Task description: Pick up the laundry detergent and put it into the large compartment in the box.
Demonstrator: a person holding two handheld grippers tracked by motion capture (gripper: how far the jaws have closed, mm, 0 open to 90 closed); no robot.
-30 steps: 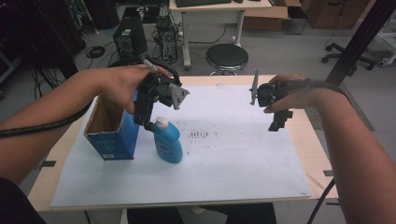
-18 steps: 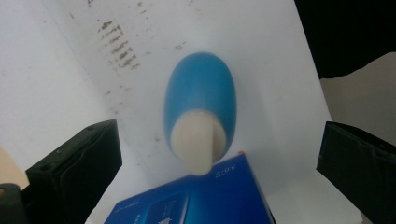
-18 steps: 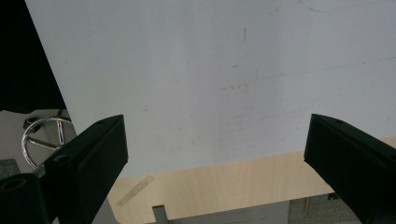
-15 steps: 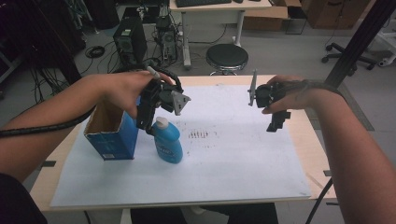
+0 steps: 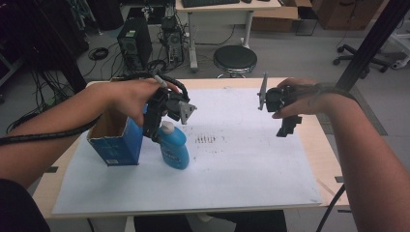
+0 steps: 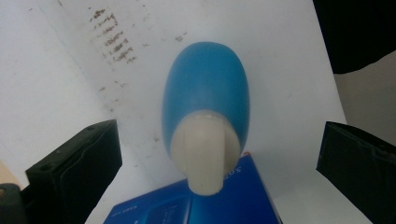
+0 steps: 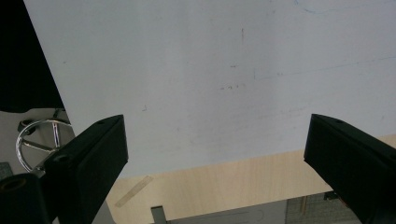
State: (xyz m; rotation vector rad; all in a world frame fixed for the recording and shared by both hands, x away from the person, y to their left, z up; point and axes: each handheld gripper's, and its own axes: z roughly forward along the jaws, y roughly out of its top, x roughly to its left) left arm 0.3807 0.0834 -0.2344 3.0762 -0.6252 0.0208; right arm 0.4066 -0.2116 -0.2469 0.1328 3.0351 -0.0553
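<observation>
Since 0.5 s earlier: left gripper had barely moved, holding above the bottle's cap; right gripper had shifted slightly. One blue cardboard box stood open-topped at the sheet's 9 o'clock edge. One blue bottle with white cap stood upright just beside the box, at its 3 o'clock, long axis vertical, cap up. Left jaws spread wide either side of the cap, not touching. Right jaws wide apart, empty, over one white sheet at 3 o'clock.

Blue bottle w/ white cap, blue box, white sheet, black fingers.
</observation>
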